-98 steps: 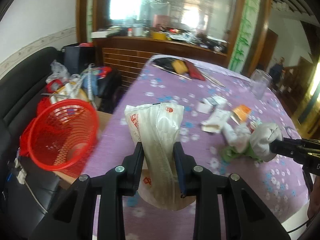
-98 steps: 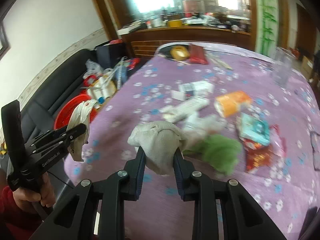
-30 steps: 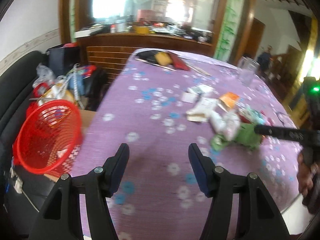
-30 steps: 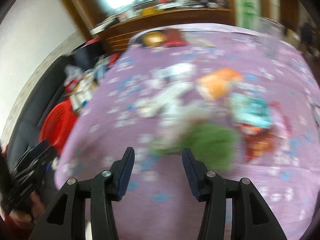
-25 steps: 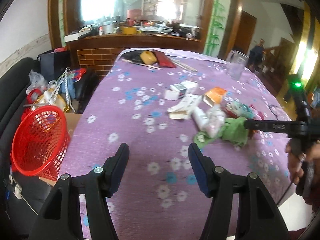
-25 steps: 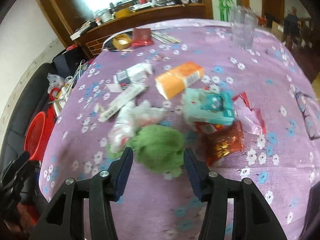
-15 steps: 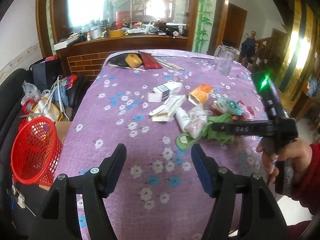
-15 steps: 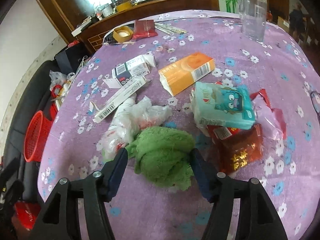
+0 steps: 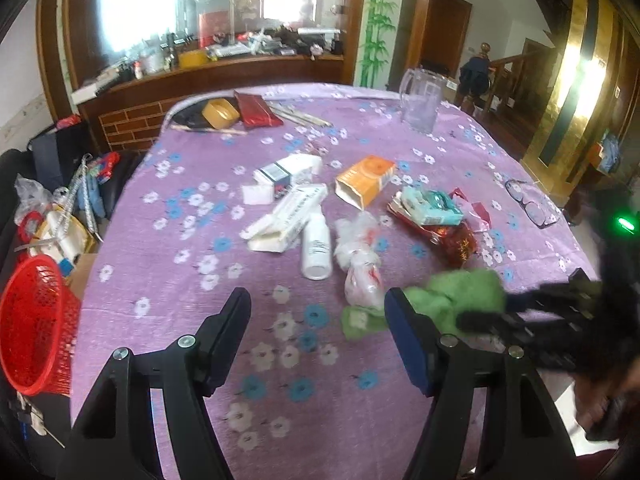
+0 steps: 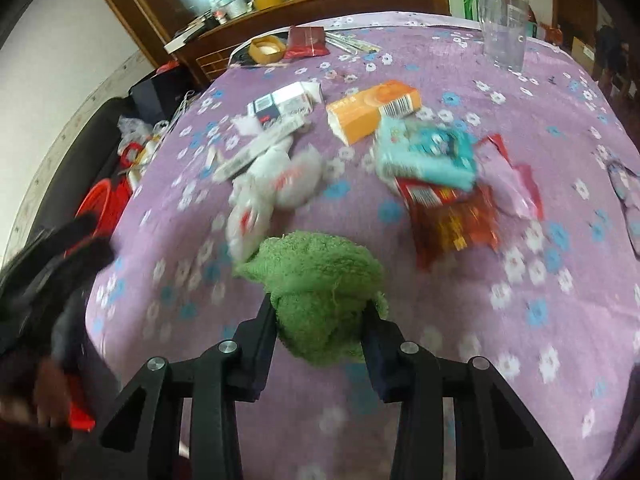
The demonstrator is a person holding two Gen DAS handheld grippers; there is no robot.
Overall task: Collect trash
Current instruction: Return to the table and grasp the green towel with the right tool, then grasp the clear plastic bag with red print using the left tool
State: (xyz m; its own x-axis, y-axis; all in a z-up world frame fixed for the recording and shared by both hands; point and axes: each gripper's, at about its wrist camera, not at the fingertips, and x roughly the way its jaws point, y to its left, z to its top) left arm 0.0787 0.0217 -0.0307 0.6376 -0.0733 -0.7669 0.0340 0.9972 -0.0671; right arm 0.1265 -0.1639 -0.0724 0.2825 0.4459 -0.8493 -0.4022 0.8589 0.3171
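At the far left, off the table's edge, the red mesh basket (image 9: pixel 34 320) waits below the level of the purple flowered tablecloth (image 9: pixel 192 264). The left gripper (image 9: pixel 318 328) hovers over bare cloth with its jaws wide apart and nothing between them. Just ahead of it lie a white bottle (image 9: pixel 317 246) and a crumpled white plastic bag (image 9: pixel 360 264), with flat white cartons (image 9: pixel 286 218) and an orange box (image 9: pixel 366 178) farther back.

To the right, the right gripper (image 10: pixel 320 320) is closing its jaws on the green towel (image 10: pixel 316 280), which bulges between the pads and sits on the table near the front edge. The step in hand looks like the pickup of this towel. Next it likely needs lifting clear and carrying left across the table to the basket, past the left gripper.

The plastic bag touches the towel's far side and may drag along. Beyond it, a teal packet (image 10: pixel 428 152) lies on a red snack wrapper (image 10: pixel 452 212); a clear pitcher (image 10: pixel 502 32) stands well back, and eyeglasses (image 9: pixel 530 204) lie near the right rim.
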